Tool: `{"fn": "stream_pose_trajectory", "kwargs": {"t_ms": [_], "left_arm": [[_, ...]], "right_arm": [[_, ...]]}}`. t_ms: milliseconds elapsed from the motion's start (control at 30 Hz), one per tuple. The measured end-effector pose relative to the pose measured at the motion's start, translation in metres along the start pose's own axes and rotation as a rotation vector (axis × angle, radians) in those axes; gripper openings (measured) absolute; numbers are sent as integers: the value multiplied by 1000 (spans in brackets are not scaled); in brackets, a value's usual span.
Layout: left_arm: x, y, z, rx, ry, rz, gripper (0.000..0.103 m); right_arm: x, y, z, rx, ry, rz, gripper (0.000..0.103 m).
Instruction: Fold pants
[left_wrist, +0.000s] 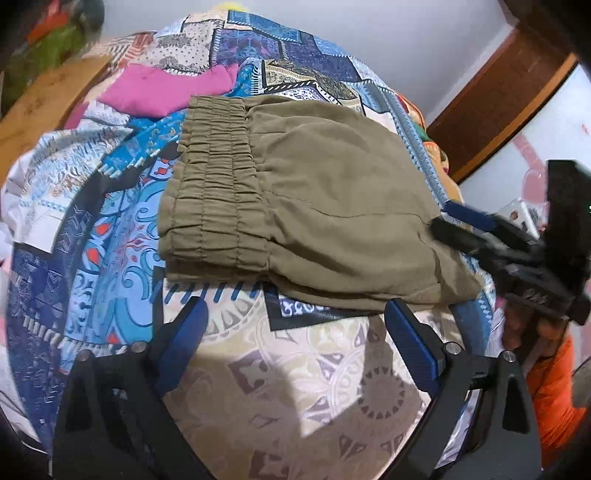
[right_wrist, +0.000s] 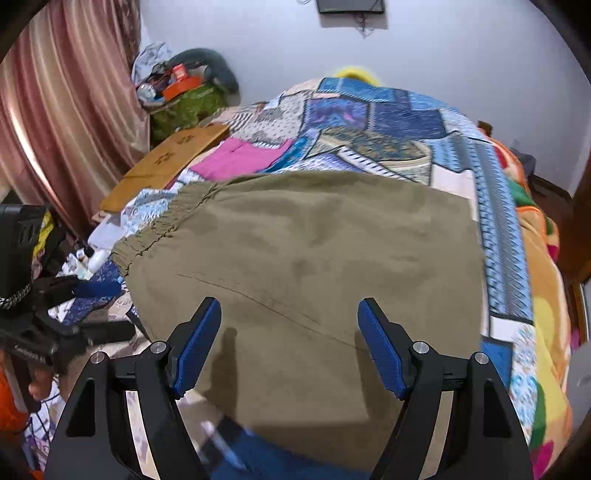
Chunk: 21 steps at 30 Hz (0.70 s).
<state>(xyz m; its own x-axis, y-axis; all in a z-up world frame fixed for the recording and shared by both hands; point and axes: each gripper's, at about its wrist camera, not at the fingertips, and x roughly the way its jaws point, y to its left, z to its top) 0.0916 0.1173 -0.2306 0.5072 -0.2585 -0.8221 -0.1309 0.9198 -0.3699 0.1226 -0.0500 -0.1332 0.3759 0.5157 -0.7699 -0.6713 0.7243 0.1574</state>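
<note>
The olive pants (left_wrist: 306, 206) lay folded into a compact stack on the patchwork bedspread (left_wrist: 110, 236), elastic waistband toward the pink garment (left_wrist: 166, 88). Both the left gripper (left_wrist: 295, 325) and right gripper (right_wrist: 290, 332) hovered beside the pants, jaws spread, pinching nothing.

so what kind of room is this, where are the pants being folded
Most likely a bedroom at home: the olive pants lie on a bed under a patchwork bedspread, with a pink curtain by the wall and household clutter piled in the corner.

bed (left_wrist: 303, 387): patchwork cover | on it: folded pants (left_wrist: 314, 206), pink garment (left_wrist: 162, 90), perhaps folded
</note>
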Motion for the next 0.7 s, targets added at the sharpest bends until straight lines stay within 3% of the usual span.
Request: {"fn": "stream_pose_trajectory", "kwargs": {"t_ms": [167,433,500,633,700], "left_arm": [[5,8,11,-72,5,-91,100],[22,25,46,-216,32,-160,100],[23,26,51,-226,20,-133,94],[24,24,55,-207,-20,2,63],[22,24,54,-187,-37,42,56]], "right_arm": [[32,1,-6,-5,93,11,74],[27,1,-15,-38,81,43,74],[27,1,-16,-35,78,47,74],[26,2,-15,-31,73,45,74],[25,1,-15,-23,71,45,74]]}}
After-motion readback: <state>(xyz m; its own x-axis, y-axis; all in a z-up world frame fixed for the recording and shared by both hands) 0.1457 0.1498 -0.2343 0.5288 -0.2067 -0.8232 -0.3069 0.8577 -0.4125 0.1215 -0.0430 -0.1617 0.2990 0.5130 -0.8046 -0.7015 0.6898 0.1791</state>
